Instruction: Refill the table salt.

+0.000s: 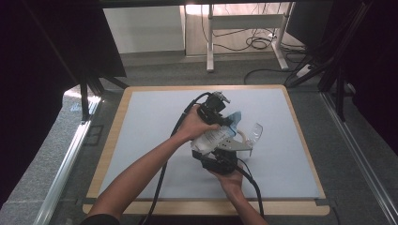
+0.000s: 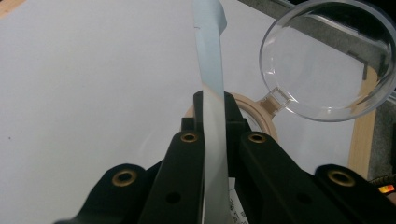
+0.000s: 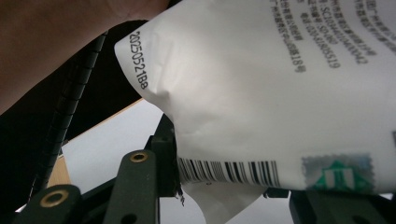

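Note:
A white printed pouch (image 1: 212, 138) hangs above the mat between both grippers. My left gripper (image 1: 228, 118) is shut on the pouch's thin pale blue top edge (image 2: 211, 70); in the left gripper view the jaws (image 2: 215, 108) pinch that strip edge-on. From below, my right gripper (image 1: 213, 151) holds the pouch's lower end. In the right gripper view the pouch (image 3: 261, 93), with its barcode and date print, sits between the jaws of the right gripper (image 3: 229, 175), whose left pad presses its side. A clear round plastic piece (image 2: 327, 60) joined to a beige ring (image 2: 264, 114) lies just beyond.
The pale mat (image 1: 155, 122) covers a wooden board (image 1: 112, 136) with its edges close on all sides. The clear piece (image 1: 255, 131) rests on the mat right of the pouch. Both cables trail toward the near edge. Desk legs and floor cables lie beyond the table.

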A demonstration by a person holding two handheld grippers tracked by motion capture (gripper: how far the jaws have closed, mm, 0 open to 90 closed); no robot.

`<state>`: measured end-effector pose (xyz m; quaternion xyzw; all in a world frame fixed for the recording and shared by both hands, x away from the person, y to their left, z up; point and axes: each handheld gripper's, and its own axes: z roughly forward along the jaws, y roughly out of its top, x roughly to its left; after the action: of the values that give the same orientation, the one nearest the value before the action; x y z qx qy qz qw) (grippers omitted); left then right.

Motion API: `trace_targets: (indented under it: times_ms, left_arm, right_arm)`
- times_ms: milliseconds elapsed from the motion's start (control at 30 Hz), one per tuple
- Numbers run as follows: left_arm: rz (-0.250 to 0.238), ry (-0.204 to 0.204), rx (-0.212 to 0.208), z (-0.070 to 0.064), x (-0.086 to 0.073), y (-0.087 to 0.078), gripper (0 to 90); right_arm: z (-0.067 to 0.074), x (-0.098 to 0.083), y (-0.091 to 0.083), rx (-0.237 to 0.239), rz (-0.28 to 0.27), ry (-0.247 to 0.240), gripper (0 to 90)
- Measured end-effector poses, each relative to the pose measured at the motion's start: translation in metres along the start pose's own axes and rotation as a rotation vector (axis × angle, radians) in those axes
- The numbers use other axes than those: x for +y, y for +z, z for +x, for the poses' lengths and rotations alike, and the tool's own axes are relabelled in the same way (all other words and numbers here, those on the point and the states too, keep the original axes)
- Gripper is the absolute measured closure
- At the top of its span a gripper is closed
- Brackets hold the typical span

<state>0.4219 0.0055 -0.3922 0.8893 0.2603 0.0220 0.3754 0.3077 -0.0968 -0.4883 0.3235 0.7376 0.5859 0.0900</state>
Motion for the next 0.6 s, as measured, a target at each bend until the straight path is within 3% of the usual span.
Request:
trace_targets:
  times_ms: [200, 600]
  left_arm:
    - [0.020, 0.021, 0.017, -0.0023, 0.0025, 0.0019, 90.0]
    - [0.021, 0.016, 0.016, -0.0010, 0.0027, 0.0038, 90.0]
  right_arm:
    - [0.0004, -0.0003, 0.0012, -0.009, -0.011, 0.009, 58.9]
    - [-0.0021, -0.0007, 0.0003, -0.003, -0.007, 0.012, 59.0]
